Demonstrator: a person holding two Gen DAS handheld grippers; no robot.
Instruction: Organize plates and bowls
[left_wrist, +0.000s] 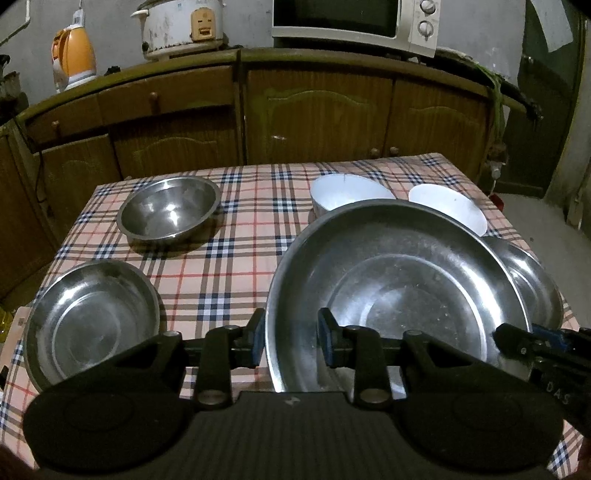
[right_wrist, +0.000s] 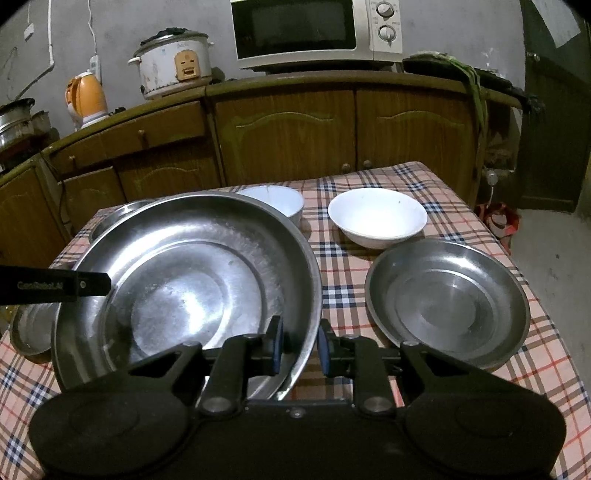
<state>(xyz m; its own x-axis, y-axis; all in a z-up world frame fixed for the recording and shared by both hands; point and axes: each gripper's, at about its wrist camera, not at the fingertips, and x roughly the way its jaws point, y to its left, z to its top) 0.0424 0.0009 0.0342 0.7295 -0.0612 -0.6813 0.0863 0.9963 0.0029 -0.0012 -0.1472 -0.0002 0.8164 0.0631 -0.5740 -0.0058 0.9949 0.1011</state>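
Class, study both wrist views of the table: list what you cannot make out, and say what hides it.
- Left wrist view: the small steel plate on the right is mostly hidden behind the large steel plate; the white bowls are partly hidden too.
- Right wrist view: the steel bowl is almost wholly hidden behind it.
- Both: the table near edge is covered by gripper bodies.

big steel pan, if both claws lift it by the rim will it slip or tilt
The big steel pan looks stiff, so it probably won't flex. Its polished rim may slip between the pads. The left claw and right claw straddle opposite edges, which should limit tilting.
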